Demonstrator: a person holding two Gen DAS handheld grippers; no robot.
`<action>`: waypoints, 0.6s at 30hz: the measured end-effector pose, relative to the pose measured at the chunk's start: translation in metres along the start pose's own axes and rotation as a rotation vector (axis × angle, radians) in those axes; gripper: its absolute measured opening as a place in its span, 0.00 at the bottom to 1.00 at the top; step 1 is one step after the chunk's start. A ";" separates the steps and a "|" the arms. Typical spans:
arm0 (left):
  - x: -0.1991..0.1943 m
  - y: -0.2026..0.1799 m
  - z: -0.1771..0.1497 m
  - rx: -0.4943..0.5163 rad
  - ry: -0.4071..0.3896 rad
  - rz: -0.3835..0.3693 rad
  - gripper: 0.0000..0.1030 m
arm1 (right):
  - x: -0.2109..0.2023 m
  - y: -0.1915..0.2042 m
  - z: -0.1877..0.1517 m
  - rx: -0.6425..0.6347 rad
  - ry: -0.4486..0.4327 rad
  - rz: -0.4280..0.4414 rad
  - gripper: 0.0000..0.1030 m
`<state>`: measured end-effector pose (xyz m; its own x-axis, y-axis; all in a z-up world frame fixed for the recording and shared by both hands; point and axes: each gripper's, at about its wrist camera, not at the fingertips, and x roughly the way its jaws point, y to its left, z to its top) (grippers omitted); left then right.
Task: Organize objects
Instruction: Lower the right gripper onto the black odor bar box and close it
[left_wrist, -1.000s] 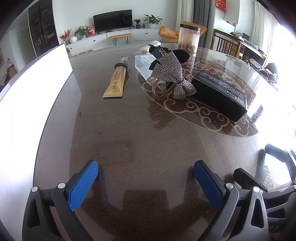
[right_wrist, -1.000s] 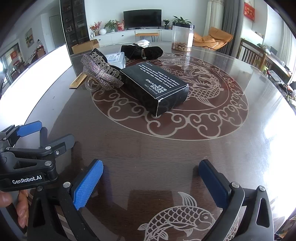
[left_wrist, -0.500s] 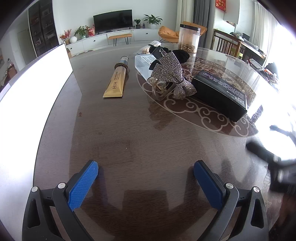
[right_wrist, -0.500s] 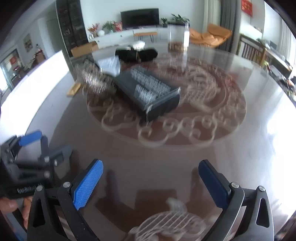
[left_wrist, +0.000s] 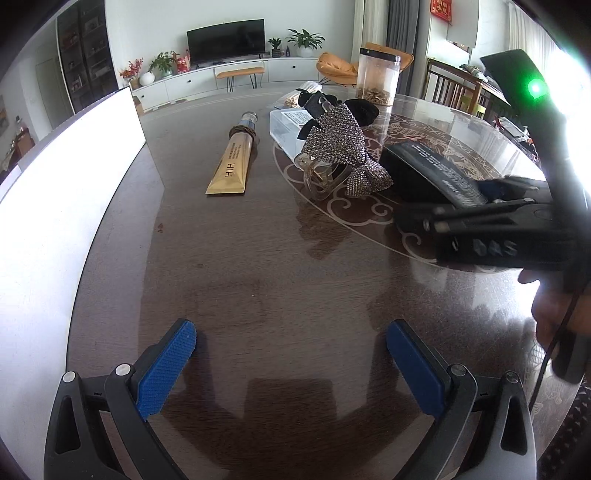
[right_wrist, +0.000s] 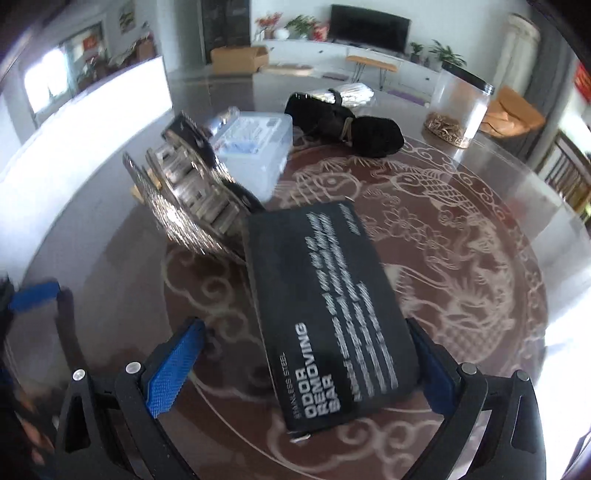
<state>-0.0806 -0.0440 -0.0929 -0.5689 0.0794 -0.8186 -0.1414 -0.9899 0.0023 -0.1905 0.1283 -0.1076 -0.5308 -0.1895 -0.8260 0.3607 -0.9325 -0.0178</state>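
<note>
Since the earlier frame, the right gripper (right_wrist: 304, 365) had been carried forward over the black box (right_wrist: 325, 314), which now lay between its closing jaws.

The box, lettered "ODOR REMOVING BAR", lay on the table's (left_wrist: 258, 258) inlaid medallion; one blue pad seemed close against its right edge, the other was kept apart from it, so no grip was seen. Just beside its far left corner the rhinestone bow clip (right_wrist: 192, 206) was seen, with a clear plastic case (right_wrist: 255, 147) and a black bundle (right_wrist: 354, 129) beyond. Only from the left wrist was the gold tube (left_wrist: 232, 166) shown, and the right gripper's body was seen from the side. The left gripper (left_wrist: 291, 365) was held wide and empty over bare wood, well clear of the white edge (left_wrist: 55, 221).
</note>
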 end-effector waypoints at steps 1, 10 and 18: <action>0.000 0.000 0.000 0.000 0.000 0.000 1.00 | -0.002 -0.002 -0.002 0.028 -0.016 -0.010 0.68; -0.002 0.003 0.001 -0.001 0.000 0.001 1.00 | -0.038 -0.047 -0.047 0.270 -0.063 -0.271 0.58; -0.002 0.003 0.001 -0.001 0.000 0.001 1.00 | -0.051 -0.066 -0.061 0.323 -0.082 -0.233 0.91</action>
<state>-0.0806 -0.0467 -0.0906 -0.5692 0.0787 -0.8184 -0.1404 -0.9901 0.0025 -0.1399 0.2184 -0.0986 -0.6336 0.0265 -0.7732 -0.0288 -0.9995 -0.0106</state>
